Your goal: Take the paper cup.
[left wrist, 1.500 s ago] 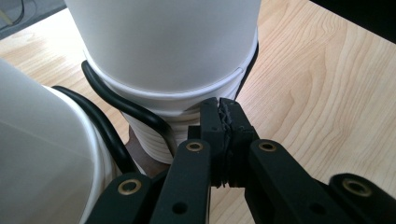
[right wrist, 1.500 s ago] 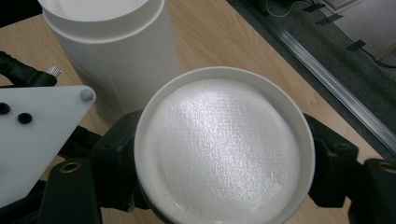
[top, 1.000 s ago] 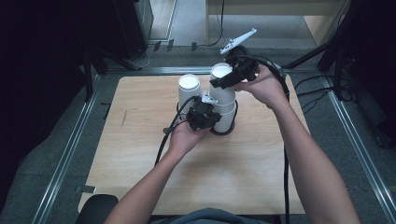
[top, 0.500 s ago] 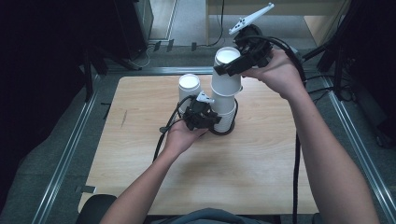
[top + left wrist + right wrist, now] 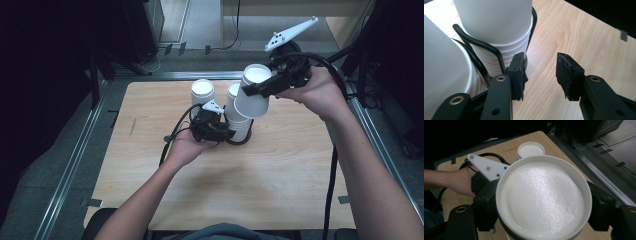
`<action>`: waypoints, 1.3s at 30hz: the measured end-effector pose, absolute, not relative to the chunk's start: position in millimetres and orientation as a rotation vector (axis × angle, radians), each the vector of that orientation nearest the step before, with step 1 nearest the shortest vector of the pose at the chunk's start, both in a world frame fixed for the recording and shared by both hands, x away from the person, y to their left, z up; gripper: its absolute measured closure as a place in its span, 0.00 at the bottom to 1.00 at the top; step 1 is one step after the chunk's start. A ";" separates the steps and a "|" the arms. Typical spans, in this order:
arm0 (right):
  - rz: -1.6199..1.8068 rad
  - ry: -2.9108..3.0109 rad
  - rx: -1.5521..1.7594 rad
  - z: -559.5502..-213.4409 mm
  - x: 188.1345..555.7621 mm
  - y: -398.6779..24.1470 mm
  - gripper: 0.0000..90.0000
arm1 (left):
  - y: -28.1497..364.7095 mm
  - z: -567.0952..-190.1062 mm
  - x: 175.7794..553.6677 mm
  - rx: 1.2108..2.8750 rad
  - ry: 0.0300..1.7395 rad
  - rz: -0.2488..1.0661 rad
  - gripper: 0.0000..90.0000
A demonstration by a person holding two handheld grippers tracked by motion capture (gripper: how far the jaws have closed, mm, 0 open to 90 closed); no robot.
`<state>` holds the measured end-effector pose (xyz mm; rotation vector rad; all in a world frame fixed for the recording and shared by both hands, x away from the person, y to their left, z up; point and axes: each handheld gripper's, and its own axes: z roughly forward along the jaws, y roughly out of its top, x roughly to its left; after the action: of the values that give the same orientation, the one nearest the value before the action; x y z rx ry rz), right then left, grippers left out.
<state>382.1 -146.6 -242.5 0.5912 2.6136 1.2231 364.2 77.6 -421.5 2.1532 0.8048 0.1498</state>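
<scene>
Pale wood tabletop [image 5: 280,165] is carrying everything, dark floor all round. From the high view, I'm holding the lifted cup [image 5: 252,95] in my right gripper [image 5: 260,89], jaws clamped across its wall, cup tilted with its mouth facing up and left, hanging just above and right of the cup stack [image 5: 239,117]. My left gripper [image 5: 227,134] is sitting low at the stack's near-left side, so it's the nearer one to the stack; a second stack [image 5: 202,92] is standing just left and far.

Left gripper view: jaws have just been opening, pads apart, nothing between them, the cup stack [image 5: 499,37] in its black wire holder [image 5: 484,48] lying just left.

Right gripper view: both jaws are squeezing the lifted cup [image 5: 541,195], hiding what's beneath.
</scene>
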 end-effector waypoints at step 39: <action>1.241 2.743 0.536 -378.1 341.4 -162.1 0.28 | 108.5 -443.6 348.1 2.150 0.614 -0.009 0.43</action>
<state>341.4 -162.1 -378.1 0.5363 2.7431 1.2408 348.1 108.5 -443.6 2.1500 0.6136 -0.0090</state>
